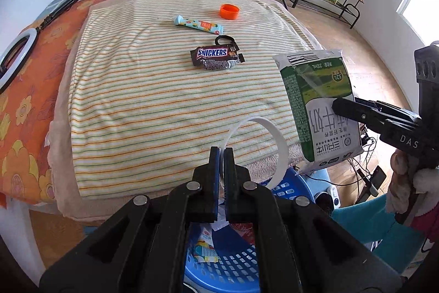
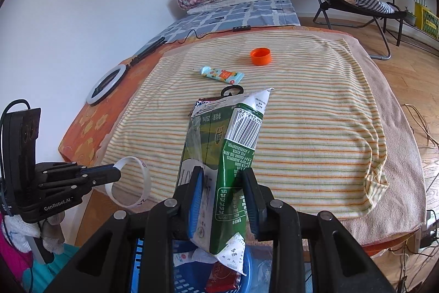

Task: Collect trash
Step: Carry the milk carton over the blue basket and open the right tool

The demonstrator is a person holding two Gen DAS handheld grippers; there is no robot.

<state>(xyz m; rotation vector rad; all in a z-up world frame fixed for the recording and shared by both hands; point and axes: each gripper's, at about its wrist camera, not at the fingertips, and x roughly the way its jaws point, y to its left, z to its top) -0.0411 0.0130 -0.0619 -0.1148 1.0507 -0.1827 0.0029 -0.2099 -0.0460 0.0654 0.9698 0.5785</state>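
Clamping a thin white ring (image 1: 274, 144), the left tool (image 1: 221, 155) has its jaws pressed together on the band, which loops up and to the right of the fingertips. Below this tool sits a blue perforated basket (image 1: 236, 262) with a few wrappers already in it.

To its right, the right tool (image 2: 223, 180) grips a green-and-white milk carton (image 2: 219, 164) by its lower half, one pad on each side; the carton is crumpled and stands roughly upright, its barcoded top pointing away from the tool. The basket rim shows beneath this tool as well.

Ahead of both tools, on the striped towel (image 1: 153, 100) spread over the bed, lie a Snickers wrapper (image 1: 215, 58) with a black clip (image 1: 225, 41) just behind it, then a light blue snack wrapper (image 1: 199, 24), and farthest off an orange bottle cap (image 1: 229, 11). Far left of the left tool, a ring light (image 1: 17, 56) lies on the orange floral sheet.
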